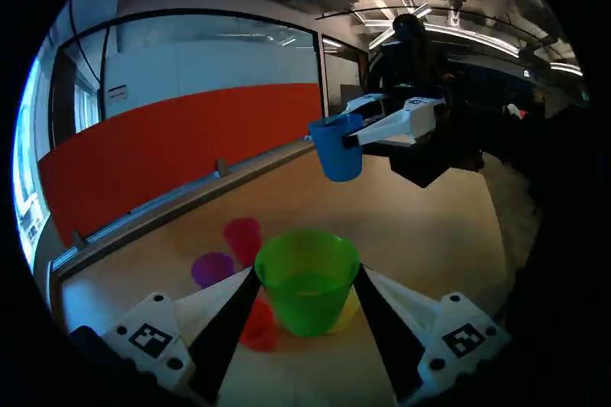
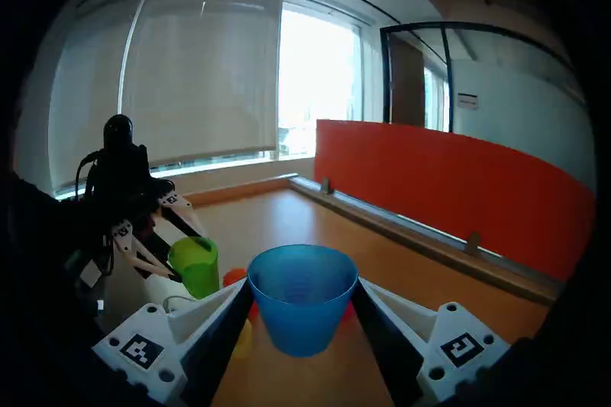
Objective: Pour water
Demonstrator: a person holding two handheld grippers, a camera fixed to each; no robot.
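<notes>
Since both cups are held up off the pale wooden table (image 1: 428, 231), the pour turns on how their rims line up: in the left gripper view the blue plastic cup (image 1: 336, 149) hangs at 12 o'clock from the translucent green plastic cup (image 1: 307, 285), higher, farther off and well apart, each upright with its long axis vertical. The left gripper (image 1: 305, 289) has its jaws drawn in against the green cup's sides, and a little liquid seems to lie in its bottom. The right gripper (image 2: 302, 302) grips the blue cup the same way, and I cannot make out its contents. In the right gripper view the green cup sits at 9 o'clock, off to the side. Whichever cup pours, I judge its rim must first come over the other's mouth before tilting. Small coloured cups (image 1: 244, 240) stand on the table beneath.
</notes>
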